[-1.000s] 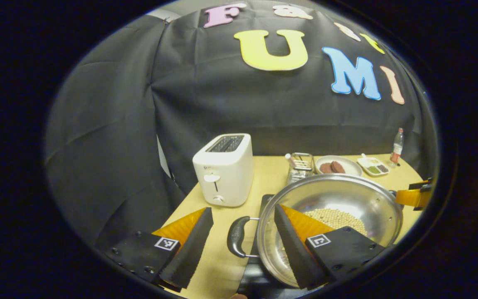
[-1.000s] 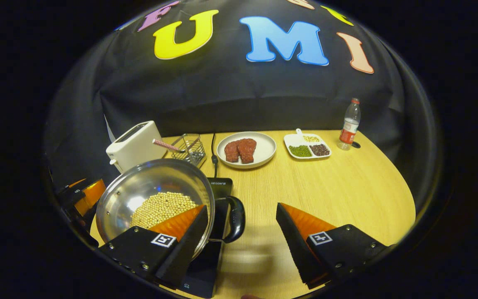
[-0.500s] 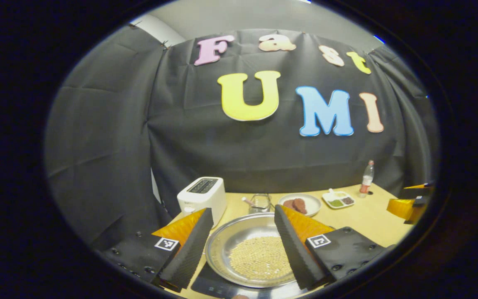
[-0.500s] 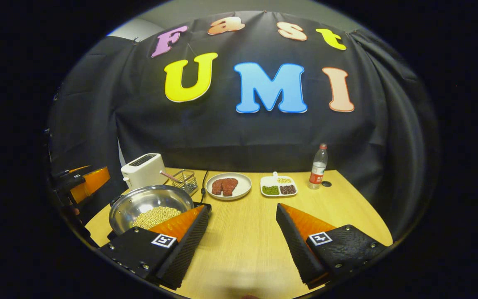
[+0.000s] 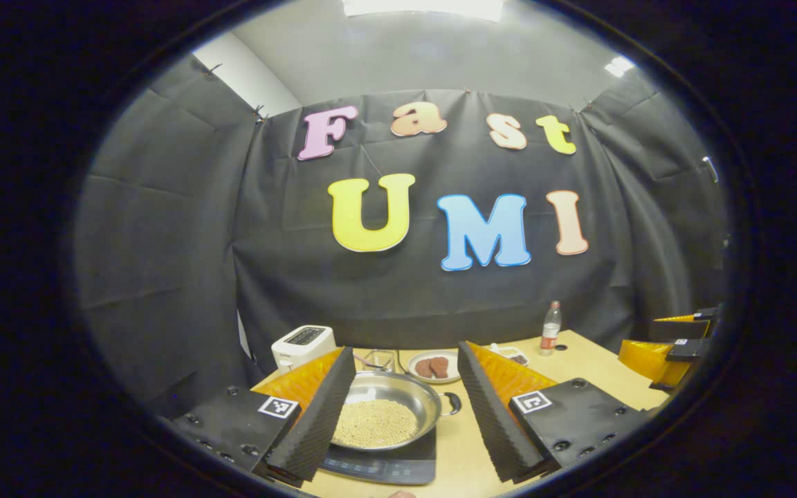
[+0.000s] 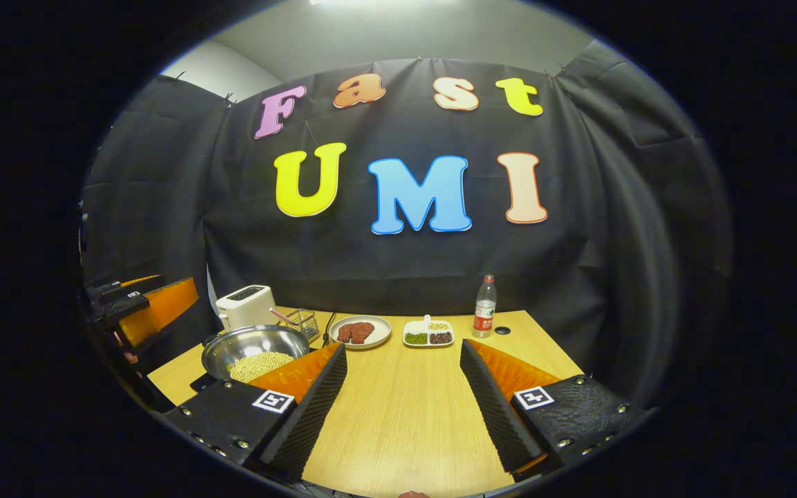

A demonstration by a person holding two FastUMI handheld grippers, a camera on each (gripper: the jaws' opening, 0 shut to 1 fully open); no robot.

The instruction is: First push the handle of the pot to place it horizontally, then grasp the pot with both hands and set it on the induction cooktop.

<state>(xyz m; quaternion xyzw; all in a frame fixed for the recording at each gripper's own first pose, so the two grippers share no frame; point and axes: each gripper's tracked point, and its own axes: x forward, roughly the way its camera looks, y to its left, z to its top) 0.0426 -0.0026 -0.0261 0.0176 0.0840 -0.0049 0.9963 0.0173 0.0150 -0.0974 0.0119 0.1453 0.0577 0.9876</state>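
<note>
- Pot (image 5: 385, 413) sits on the induction cooktop (image 5: 398, 465), at the table's left near corner; a bed of pale beans (image 5: 374, 422) lies in its bottom. One black side handle (image 5: 452, 403) juts level toward the table's middle.
- Placement looks done, going by how the pot lies.
- Left gripper (image 5: 405, 408) hangs above and behind the pot, fingers spread wide, nothing between them.
- Right gripper (image 6: 402, 404) is over bare table (image 6: 405, 408), well apart from the pot, fingers likewise spread and empty.
- Behind the pot: white toaster (image 6: 246, 306), small wire rack (image 6: 299, 322), plate of meat (image 6: 360, 332), divided dish (image 6: 428, 333), bottle (image 6: 484, 306).
- Risk: whether the pot is centred on the cooktop is hard to tell; if it overhangs, a knock from a finger could tip it and spill beans.
- Toaster and rack stand near; a wide swing by the left gripper could clip them.
</note>
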